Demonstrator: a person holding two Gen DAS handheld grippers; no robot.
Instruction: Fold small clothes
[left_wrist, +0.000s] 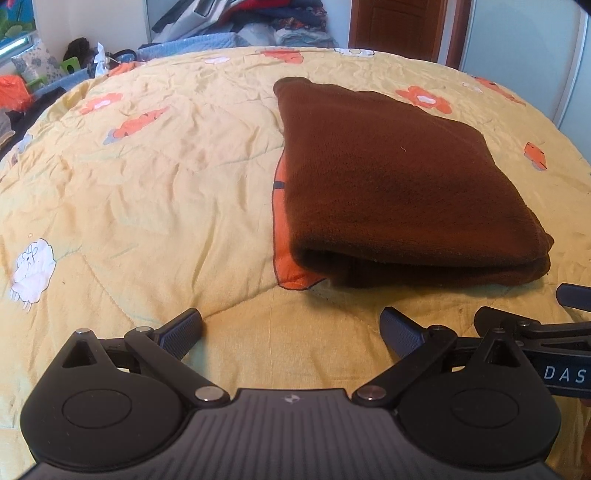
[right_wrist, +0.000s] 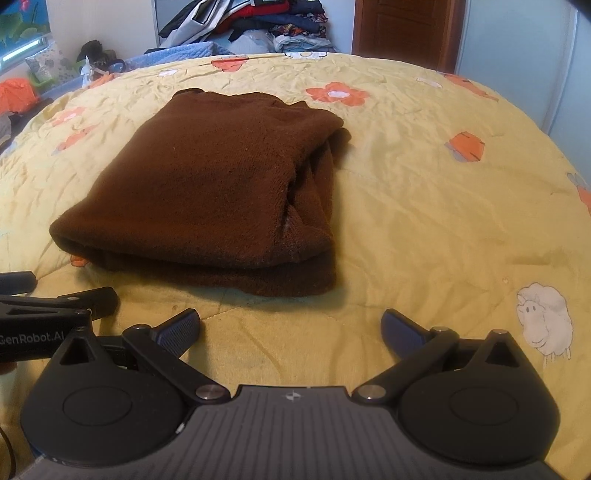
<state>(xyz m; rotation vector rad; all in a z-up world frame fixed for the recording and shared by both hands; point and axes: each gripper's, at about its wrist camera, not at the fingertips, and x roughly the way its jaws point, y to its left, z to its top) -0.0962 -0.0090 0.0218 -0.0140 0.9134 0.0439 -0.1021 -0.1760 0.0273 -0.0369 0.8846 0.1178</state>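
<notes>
Both grippers, left (left_wrist: 291, 332) and right (right_wrist: 291, 330), gape empty just short of the folded brown garment (left_wrist: 402, 184)

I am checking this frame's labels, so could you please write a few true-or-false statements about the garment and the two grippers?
1. The brown garment lies folded on the yellow quilt. True.
2. The left gripper is clamped on the garment. False: it is open, short of the near edge.
3. The right gripper is open and holds nothing. True.
4. The garment hangs in the air between the grippers. False: it rests on the quilt.
</notes>
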